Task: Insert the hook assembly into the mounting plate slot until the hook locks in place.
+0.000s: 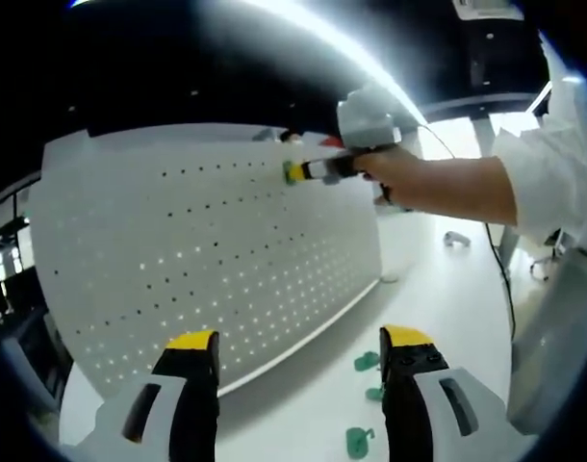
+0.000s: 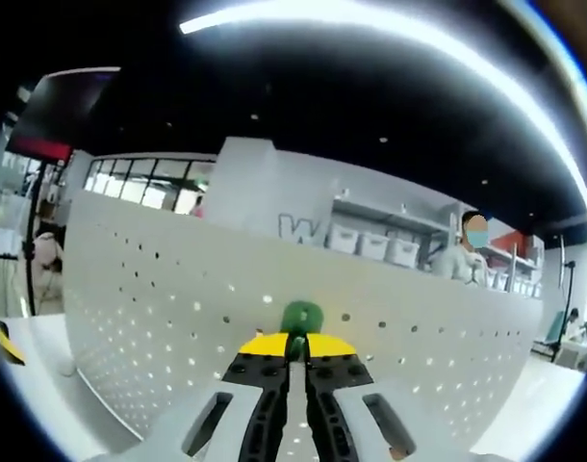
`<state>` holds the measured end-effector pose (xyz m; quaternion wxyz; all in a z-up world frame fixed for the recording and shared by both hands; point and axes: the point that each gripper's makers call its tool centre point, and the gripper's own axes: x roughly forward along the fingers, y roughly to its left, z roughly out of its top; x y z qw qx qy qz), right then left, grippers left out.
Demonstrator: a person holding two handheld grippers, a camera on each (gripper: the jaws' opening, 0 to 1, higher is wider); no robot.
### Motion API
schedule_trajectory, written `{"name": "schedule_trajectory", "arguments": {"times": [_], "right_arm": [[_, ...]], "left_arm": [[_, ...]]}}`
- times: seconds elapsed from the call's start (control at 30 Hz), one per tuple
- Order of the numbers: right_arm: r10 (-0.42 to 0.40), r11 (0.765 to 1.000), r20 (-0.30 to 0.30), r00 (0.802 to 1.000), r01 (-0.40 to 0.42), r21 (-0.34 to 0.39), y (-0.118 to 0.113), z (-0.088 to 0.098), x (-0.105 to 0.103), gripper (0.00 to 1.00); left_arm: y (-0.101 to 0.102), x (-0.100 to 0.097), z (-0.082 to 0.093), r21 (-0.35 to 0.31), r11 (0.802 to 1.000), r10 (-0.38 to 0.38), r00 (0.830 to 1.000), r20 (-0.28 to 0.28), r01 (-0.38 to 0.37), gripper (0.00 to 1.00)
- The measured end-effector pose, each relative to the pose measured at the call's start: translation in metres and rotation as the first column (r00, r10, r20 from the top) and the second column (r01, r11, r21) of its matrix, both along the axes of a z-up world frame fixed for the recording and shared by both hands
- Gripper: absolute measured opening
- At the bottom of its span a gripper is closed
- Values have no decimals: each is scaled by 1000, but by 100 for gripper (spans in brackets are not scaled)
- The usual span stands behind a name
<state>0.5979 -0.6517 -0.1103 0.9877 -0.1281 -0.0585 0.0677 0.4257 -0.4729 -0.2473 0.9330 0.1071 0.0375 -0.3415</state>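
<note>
My left hand-held gripper hangs wide and empty before one white perforated mounting plate. Three green hooks lie on the counter. My right hand-held gripper pinches one green hook assembly against the plate.

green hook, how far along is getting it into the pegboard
Done: the right claw is shut on a green hook. In hand: the hook is held against the white pegboard; whether it's locked can't be told. Left: more green hooks lie on the table; left claw is open.
</note>
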Motion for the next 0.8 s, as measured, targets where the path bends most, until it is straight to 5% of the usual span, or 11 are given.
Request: {"name": "schedule_trajectory", "arguments": {"times": [0.3, 0.8], "right_arm": [[9, 1000, -26, 1000, -8, 28, -1, -8, -2, 11], [2, 998, -42, 999, 0, 64, -12, -8, -6, 46]], "left_arm": [[0, 0, 0, 1, 1000, 0, 1000, -2, 0, 70], [-1, 0, -5, 17, 1000, -5, 1000, -12, 6, 70]]}}
